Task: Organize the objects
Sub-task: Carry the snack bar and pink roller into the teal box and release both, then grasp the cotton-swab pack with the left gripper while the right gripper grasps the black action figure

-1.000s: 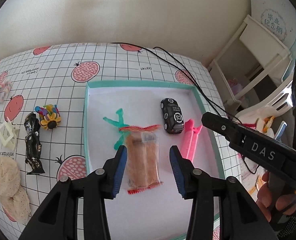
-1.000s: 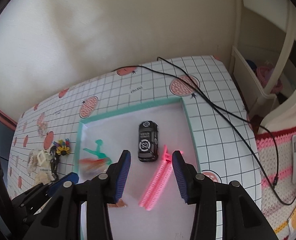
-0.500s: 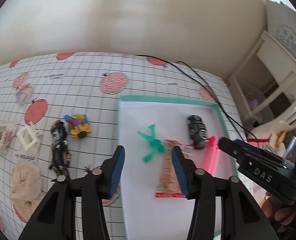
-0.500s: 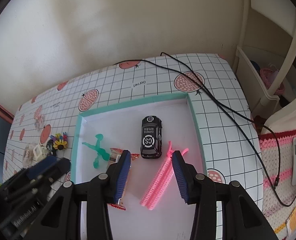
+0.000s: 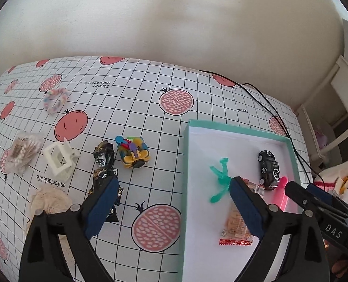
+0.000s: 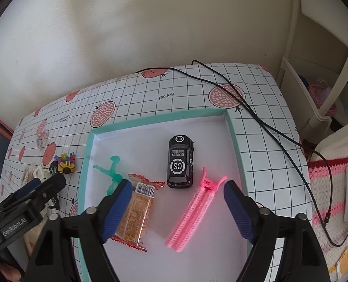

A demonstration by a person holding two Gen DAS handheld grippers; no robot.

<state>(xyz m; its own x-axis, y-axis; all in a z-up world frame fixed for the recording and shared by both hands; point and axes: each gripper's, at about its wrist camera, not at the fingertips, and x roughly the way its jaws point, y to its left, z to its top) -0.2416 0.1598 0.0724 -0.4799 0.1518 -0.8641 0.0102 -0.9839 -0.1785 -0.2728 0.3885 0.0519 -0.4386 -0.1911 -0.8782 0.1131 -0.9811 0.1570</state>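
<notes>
L gripper (image 5: 171, 202): jaws wide, empty, over the tablecloth (image 5: 136, 108).
R gripper (image 6: 177, 197): jaws wide, empty (above tray (image 6: 235, 131), w/ toy car (image 6: 180, 162) & pink clip (image 6: 192, 216) below).

Plain cream wall (image 6: 131, 30) behind table covered in grid-pattern cloth with pomegranate prints (image 5: 150, 108). White shelf unit (image 6: 315, 89) at right, black cable (image 6: 268, 127) trailing off edge, striped crochet mat (image 6: 326, 188) below. Daylight, soft.
</notes>
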